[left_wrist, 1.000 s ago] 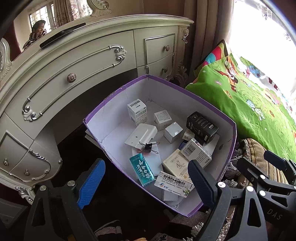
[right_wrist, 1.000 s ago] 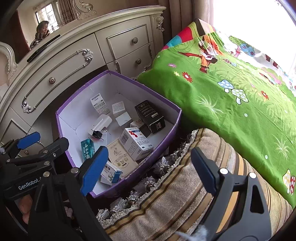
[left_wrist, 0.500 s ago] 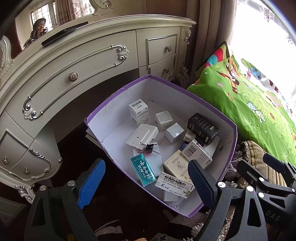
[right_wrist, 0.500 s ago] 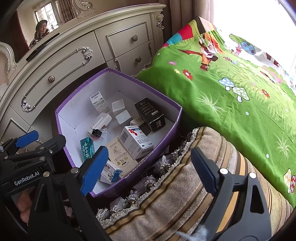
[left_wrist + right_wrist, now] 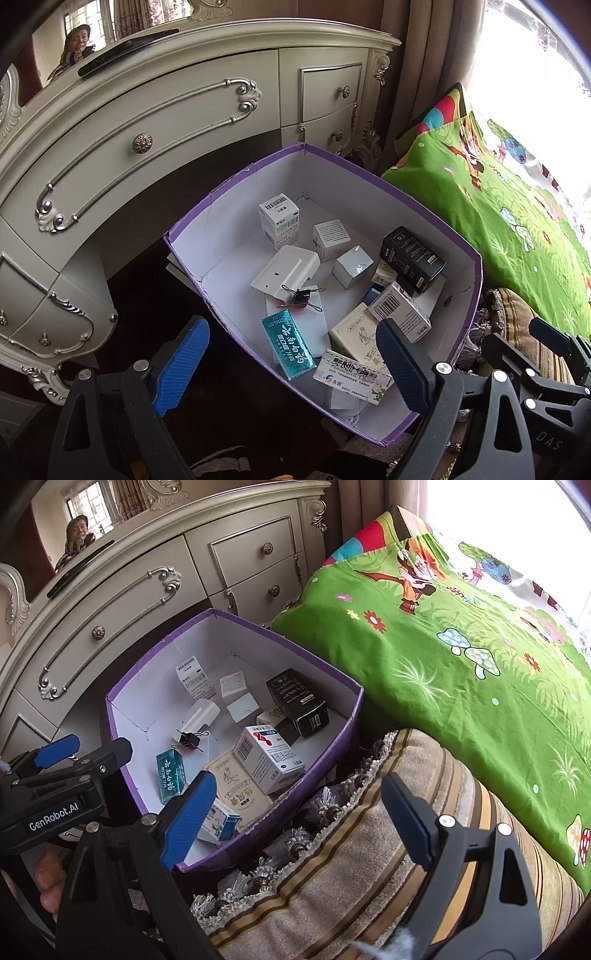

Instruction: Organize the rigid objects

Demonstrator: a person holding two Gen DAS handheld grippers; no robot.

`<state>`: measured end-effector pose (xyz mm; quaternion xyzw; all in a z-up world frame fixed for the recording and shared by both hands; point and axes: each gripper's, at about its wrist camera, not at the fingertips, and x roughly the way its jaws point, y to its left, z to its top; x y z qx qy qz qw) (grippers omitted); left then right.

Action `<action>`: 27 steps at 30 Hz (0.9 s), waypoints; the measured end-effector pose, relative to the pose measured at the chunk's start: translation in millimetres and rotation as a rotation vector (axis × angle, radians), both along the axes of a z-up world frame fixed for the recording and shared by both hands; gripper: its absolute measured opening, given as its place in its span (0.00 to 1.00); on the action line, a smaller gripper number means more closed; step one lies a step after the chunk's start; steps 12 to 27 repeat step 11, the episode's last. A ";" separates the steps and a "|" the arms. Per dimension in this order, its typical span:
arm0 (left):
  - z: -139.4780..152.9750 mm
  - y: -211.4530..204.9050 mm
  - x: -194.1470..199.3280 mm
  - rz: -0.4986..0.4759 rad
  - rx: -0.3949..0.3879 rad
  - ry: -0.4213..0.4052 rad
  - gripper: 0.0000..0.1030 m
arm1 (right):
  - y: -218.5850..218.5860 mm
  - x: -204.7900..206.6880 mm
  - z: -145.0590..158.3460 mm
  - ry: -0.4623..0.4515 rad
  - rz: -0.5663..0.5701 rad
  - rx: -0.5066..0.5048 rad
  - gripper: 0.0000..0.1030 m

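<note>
A purple-edged white box (image 5: 221,221) (image 5: 147,646) holds several small cartons: a teal packet (image 5: 288,343) (image 5: 170,773), a black carton (image 5: 412,258) (image 5: 297,701), a barcoded white carton (image 5: 279,219), a white-and-red carton (image 5: 267,757), a beige carton (image 5: 356,339) (image 5: 236,788), a white plastic piece (image 5: 286,269) and a black binder clip (image 5: 301,297) (image 5: 189,738). My left gripper (image 5: 291,363) is open and empty, above the box's near edge. My right gripper (image 5: 295,821) is open and empty, over the box's right rim and the cushion.
A cream dresser (image 5: 166,122) with drawers stands behind the box. A green cartoon bedspread (image 5: 461,646) lies to the right. A striped tasselled cushion (image 5: 369,867) sits beside the box. Dark floor (image 5: 155,295) shows left of the box.
Both grippers have shifted slightly; the view of the box has barely moved. Nothing in the box has moved and both grippers stay open.
</note>
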<state>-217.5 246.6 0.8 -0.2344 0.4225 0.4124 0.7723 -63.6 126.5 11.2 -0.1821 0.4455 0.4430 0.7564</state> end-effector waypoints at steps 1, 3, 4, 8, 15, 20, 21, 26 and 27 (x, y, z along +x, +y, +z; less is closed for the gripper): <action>-1.3 2.4 -0.4 0.002 -0.001 0.001 0.93 | 0.9 0.2 -1.0 0.002 0.000 -0.005 0.90; -3.4 6.2 -0.4 0.007 0.005 0.005 0.97 | 2.0 0.8 -2.7 0.006 0.001 -0.014 0.89; -4.5 7.9 -0.1 0.006 0.011 0.009 0.99 | 2.5 1.0 -3.5 0.008 0.002 -0.019 0.90; -13.7 17.7 2.3 0.001 0.003 -0.001 0.99 | 5.7 3.9 -8.2 0.025 0.001 -0.041 0.90; -20.7 25.4 7.6 0.001 -0.004 0.014 0.99 | 8.4 7.6 -11.4 0.040 -0.004 -0.059 0.90; -20.7 25.4 7.6 0.001 -0.004 0.014 0.99 | 8.4 7.6 -11.4 0.040 -0.004 -0.059 0.90; -20.7 25.4 7.6 0.001 -0.004 0.014 0.99 | 8.4 7.6 -11.4 0.040 -0.004 -0.059 0.90; -20.7 25.4 7.6 0.001 -0.004 0.014 0.99 | 8.4 7.6 -11.4 0.040 -0.004 -0.059 0.90; -20.7 25.4 7.6 0.001 -0.004 0.014 0.99 | 8.4 7.6 -11.4 0.040 -0.004 -0.059 0.90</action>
